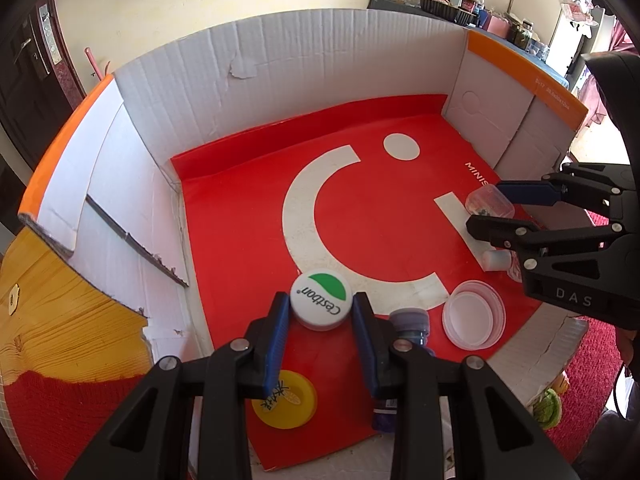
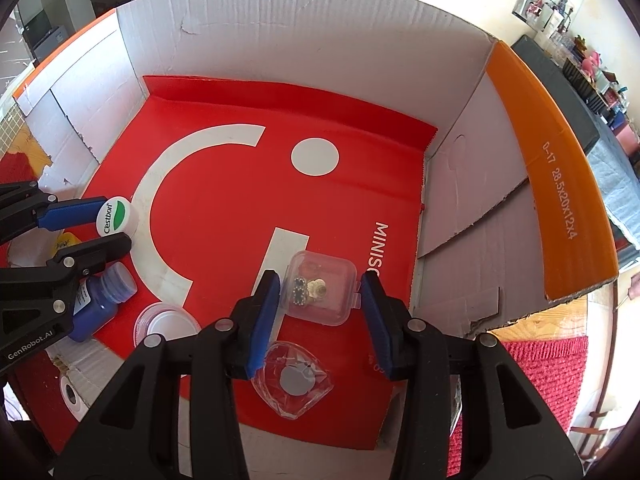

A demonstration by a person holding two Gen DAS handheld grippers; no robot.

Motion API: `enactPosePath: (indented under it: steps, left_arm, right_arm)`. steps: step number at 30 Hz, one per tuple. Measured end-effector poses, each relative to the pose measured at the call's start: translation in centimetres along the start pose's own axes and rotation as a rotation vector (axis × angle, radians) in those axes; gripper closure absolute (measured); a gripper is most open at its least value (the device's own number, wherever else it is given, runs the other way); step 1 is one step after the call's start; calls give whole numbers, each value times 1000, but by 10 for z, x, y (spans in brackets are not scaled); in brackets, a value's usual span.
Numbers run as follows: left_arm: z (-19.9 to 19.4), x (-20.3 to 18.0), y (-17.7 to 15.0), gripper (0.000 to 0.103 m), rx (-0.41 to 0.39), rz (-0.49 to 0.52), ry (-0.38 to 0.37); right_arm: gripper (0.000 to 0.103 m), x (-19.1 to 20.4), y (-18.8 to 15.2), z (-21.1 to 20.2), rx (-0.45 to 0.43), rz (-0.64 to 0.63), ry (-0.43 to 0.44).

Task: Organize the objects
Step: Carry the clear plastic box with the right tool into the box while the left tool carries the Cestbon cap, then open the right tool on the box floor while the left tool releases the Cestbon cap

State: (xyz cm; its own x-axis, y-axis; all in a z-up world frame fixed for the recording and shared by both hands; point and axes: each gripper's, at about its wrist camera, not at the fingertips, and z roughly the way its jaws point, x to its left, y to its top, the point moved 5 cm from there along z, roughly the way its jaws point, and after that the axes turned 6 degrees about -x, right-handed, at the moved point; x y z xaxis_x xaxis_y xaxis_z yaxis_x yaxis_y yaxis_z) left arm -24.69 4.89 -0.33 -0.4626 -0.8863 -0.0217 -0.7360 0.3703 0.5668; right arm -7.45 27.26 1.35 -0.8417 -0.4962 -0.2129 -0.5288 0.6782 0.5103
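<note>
Left wrist view showed the cardboard box (image 1: 280, 64) as the biggest thing in frame: white corrugated walls, orange outer flaps, floor lined with a red sheet (image 1: 248, 216) printed with white shapes. Same box (image 2: 304, 52) and red sheet (image 2: 248, 184) filled the right wrist view.

Left gripper (image 1: 321, 320) sat low over the near side of the sheet, jaws spread, one blue pad on each side of the white Cestbon cap (image 1: 321, 300). Couldn't tell whether the pads touched it. From the right wrist view that cap (image 2: 117, 216) sat between the left gripper's (image 2: 107, 222) fingers.

Right gripper (image 2: 320, 296) was spread too, straddling the small clear plastic case (image 2: 322, 292) holding small trinkets, with gaps visible on both sides. Case rested on the sheet near the right wall.

Smaller items on the sheet:
- blue bottle (image 2: 102, 300), lying just beside the left gripper's fingers
- translucent white lid (image 1: 473, 315), beside the bottle, open side up
- clear faceted dish (image 2: 292, 384), under the right gripper
- yellow disc (image 1: 286, 400), under the left gripper
</note>
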Motion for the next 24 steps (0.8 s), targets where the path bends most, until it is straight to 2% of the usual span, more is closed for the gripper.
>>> enactPosePath:
  steps: [6, 20, 24]
  left_arm:
    - [0, 0, 0, 69, -1, 0, 1]
    - [-6, 5, -2, 68, -15, -25, -8]
    - [-17, 11, -3, 56, -45, -55, -10]
  right_arm:
    - [55, 9, -6, -8, 1, -14, 6]
    - [55, 20, -21, -35, -8, 10, 29]
    - [55, 21, -25, -49, -32, 26, 38]
